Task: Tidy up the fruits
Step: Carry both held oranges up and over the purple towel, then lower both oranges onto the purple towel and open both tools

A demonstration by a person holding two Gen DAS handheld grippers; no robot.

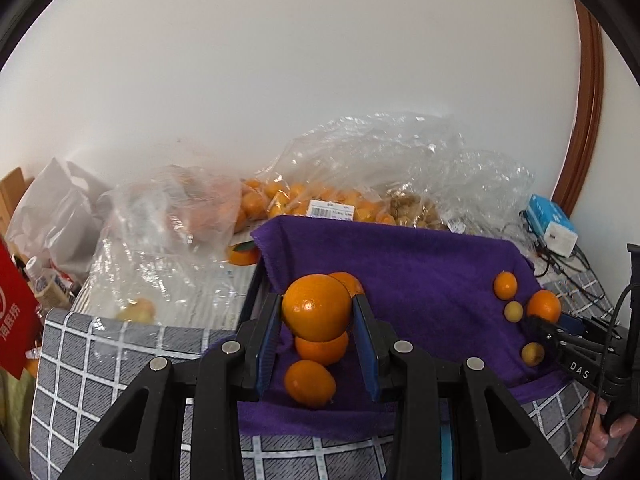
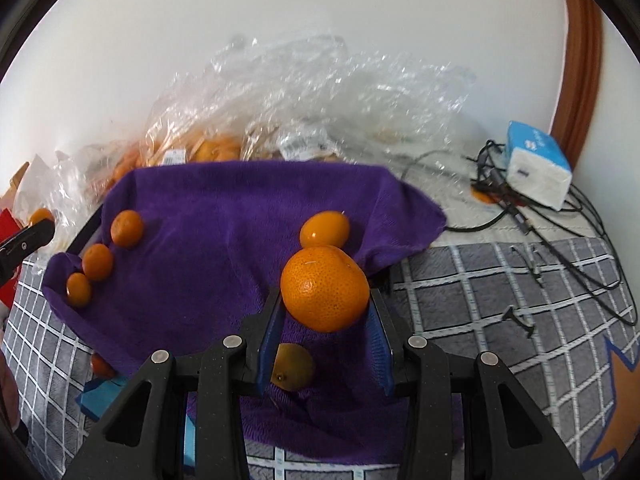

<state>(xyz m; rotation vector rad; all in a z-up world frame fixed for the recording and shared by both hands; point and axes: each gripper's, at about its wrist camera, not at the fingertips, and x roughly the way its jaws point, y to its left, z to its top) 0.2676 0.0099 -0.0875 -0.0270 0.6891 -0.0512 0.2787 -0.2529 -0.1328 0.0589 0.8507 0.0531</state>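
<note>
A purple towel (image 1: 420,276) (image 2: 224,240) lies over a box on a grey checked cloth. My left gripper (image 1: 316,312) is shut on a large orange (image 1: 316,306) above a line of small oranges (image 1: 320,350) on the towel's left side. My right gripper (image 2: 326,304) is shut on a mandarin (image 2: 325,288), above the towel's right side, with a small orange (image 2: 325,229) beyond it and a yellowish fruit (image 2: 294,366) below. The right gripper also shows in the left wrist view (image 1: 550,320), by small fruits (image 1: 505,285). Three small oranges (image 2: 97,261) lie at the towel's left.
Clear plastic bags (image 1: 320,200) (image 2: 312,112) of oranges lie behind the towel against the white wall. A tissue pack (image 2: 538,164) and black cables (image 2: 560,232) are at the right. A red packet (image 1: 16,320) and a white bag (image 1: 56,208) are at the left.
</note>
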